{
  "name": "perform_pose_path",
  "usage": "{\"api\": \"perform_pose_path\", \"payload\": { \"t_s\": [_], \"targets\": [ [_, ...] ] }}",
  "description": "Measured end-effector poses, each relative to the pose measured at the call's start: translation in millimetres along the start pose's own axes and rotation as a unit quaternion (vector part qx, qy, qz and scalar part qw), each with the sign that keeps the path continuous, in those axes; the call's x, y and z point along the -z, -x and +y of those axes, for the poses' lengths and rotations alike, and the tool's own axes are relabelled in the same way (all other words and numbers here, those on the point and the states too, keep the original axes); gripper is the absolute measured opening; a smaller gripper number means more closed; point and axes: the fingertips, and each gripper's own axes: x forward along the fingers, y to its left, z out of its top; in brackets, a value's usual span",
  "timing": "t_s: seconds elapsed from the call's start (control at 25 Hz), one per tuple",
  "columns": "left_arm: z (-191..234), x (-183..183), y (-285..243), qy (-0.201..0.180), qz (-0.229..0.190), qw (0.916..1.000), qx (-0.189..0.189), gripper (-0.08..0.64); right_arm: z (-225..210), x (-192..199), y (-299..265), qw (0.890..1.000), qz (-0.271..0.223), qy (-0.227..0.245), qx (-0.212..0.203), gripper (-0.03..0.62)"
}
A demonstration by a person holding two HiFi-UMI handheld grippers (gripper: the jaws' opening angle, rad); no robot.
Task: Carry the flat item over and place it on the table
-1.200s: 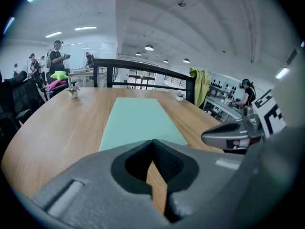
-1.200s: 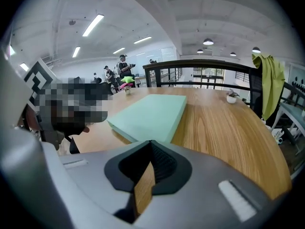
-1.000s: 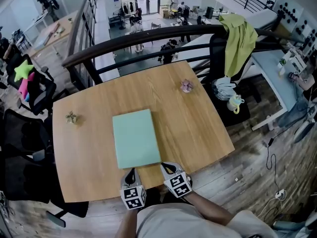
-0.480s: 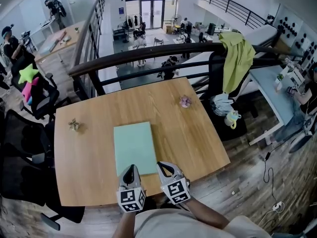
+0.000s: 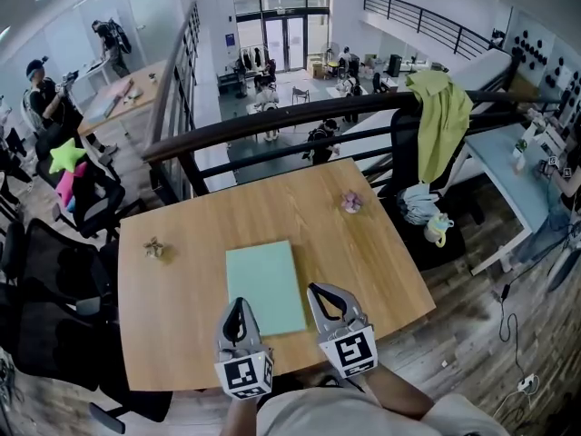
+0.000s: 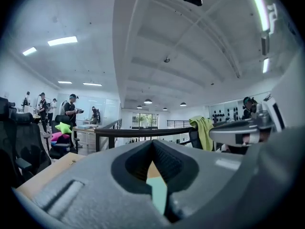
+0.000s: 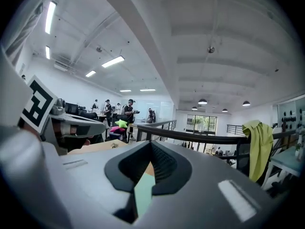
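Head view: left gripper point(image 5: 238, 312) and right gripper point(image 5: 329, 296) are hovering side by side at 6 o'clock, over the near edge of the table point(image 5: 381, 271). Both are pointing toward 12. Jaws on each are sitting closed with nothing between them. In each gripper view only a green sliver is showing through the slot below the tips, and that sliver is lying beyond the jaws, not pinched.

The board point(image 5: 265, 287) is lying flat on the table, not held. Its long axis is running roughly 6 to 12, near short edge facing the grippers. The left tips are appearing over its near-left corner, the right tips at its near-right corner. Neither gripper is looking clearly nearer.

Judgement: placement is looking complete. Any re-grip would be coming in along the long axis at that near short edge.

Farther out, a small trinket point(image 5: 154, 248) is sitting at 10 o'clock and a pinkish one point(image 5: 350, 202) at 1, both well apart from the board.
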Motion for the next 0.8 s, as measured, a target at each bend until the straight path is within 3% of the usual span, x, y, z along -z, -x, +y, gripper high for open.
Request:
{"api": "perform_pose_path", "payload": {
  "t_s": [0.32,0.8],
  "targets": [
    [-6,-52,2,0.001,-0.050,0.9987,0.007,0.003,-16,-40,4,0.999,-0.043,0.015,0.007,0.011],
    [-4,-60,10,-0.004,-0.060,0.9982,0.002,0.003,-22,-51,10,0.998,-0.058,0.011,0.014,0.011]
  ]
}}
